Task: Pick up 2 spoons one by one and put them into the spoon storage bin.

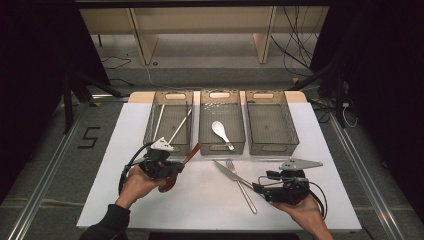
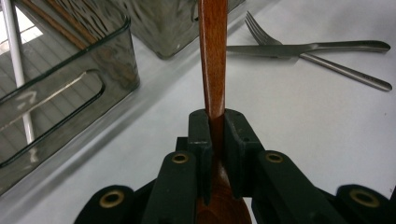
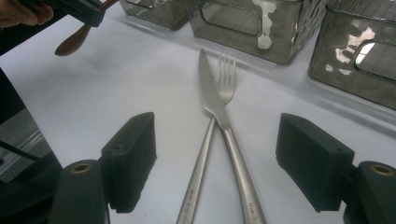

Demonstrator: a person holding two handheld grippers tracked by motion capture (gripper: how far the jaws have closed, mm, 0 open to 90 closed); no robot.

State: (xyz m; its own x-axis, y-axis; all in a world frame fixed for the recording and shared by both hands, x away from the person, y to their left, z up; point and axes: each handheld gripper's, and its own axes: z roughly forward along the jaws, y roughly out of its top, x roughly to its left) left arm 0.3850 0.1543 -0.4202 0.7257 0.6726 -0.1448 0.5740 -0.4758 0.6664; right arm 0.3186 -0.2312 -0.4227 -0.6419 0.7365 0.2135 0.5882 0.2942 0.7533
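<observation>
High view, left: left tongs are pinching a wooden spoon, held just in front of the leftmost of three clear bins.
Wooden spoon: reddish-brown and glossy, with a slim handle rising between the pads and a rounded bowl hanging below the tongs, clear of the white worktop.
Left bin: holds thin pale sticks and stands just beyond the spoon's handle tip.
Middle bin: a white spoon lies inside.
Worktop centre: a steel knife and fork lie crossed, knife over fork, near the middle bin.
Right bin: stands beside the middle one.
Right tongs: spread wide with nothing between the pads, resting low by the handle ends of the knife and fork; in the right gripper view both handles run between the open jaws.
</observation>
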